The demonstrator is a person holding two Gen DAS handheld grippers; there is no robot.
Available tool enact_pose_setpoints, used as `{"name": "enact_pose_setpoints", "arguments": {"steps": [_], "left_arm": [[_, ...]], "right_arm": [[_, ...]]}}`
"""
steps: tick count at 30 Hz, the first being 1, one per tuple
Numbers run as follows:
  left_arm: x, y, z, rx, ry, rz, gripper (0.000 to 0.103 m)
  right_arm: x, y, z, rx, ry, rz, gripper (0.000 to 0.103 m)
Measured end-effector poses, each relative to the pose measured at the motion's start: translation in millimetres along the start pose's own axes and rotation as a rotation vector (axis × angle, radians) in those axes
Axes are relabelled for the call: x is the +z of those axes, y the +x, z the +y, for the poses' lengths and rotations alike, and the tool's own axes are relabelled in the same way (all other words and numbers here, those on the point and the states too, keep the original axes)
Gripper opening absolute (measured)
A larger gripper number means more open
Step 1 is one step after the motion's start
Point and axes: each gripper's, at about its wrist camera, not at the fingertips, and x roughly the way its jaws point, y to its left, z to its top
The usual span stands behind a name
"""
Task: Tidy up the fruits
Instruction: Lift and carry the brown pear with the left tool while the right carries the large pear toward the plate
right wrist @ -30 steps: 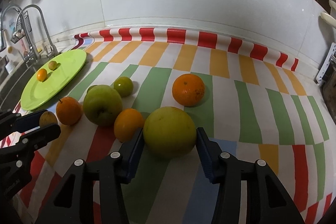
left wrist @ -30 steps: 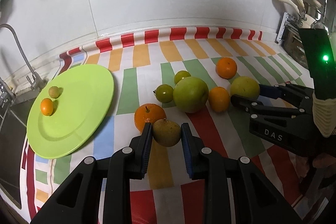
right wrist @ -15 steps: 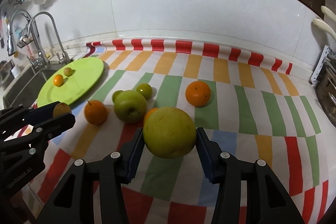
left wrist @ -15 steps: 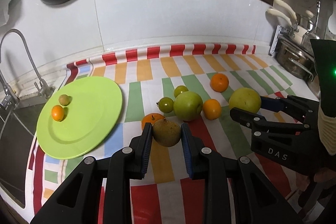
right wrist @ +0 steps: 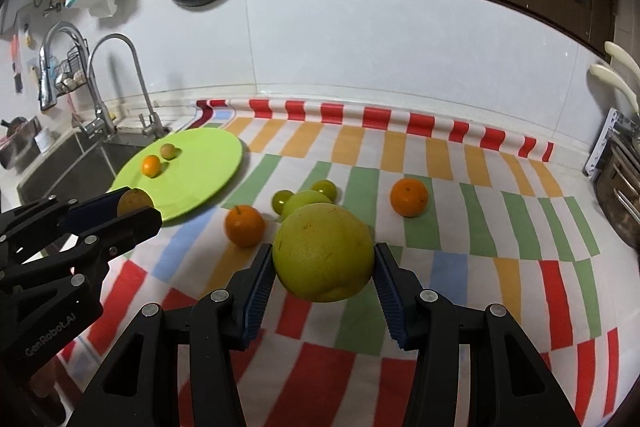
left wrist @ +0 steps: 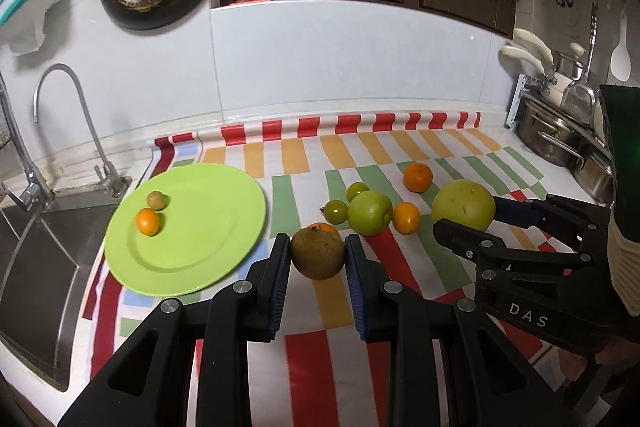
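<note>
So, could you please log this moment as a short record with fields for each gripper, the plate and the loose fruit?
left gripper: shut on brown pear, lifted off the cloth
right gripper: shut on large yellow-green fruit, lifted
green plate: holds one small orange fruit and one small greenish fruit
striped cloth: green apple, two small green fruits, three oranges loose

We've got dim, warmish indoor light here, brightest on the white backsplash [left wrist: 360, 67], which looks a bit washed out. Heavy fisheye bending and black vignetting in every corner. Soft shadows under the fruit. The striped cloth [right wrist: 320, 355] smears near the bottom edge.
</note>
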Motion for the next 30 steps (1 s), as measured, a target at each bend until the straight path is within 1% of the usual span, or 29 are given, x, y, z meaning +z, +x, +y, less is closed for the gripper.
{"name": "enact_pose_setpoints", "arguments": {"steps": [8,16,23,30], "left_arm": [[-7,-20,24,0.013,-0.006,-0.017,0.028],[-7,-30,51,0.039,-0.015,-0.029,0.028],[0,-27,74,0.070,-0.029,-0.039,0.028],[6,-12,95,0.094,-0.058,-0.036,0.028]], "right_arm": [[-1,-14,32,0.011,-0.016,-0.025,0.050],[5,-15,62,0.031,-0.036,-0.044,0.050],[19,-3,84,0.057,-0.061,-0.059,0.050],[37,18,98,0.089,-0.092,-0.058,0.050]]}}
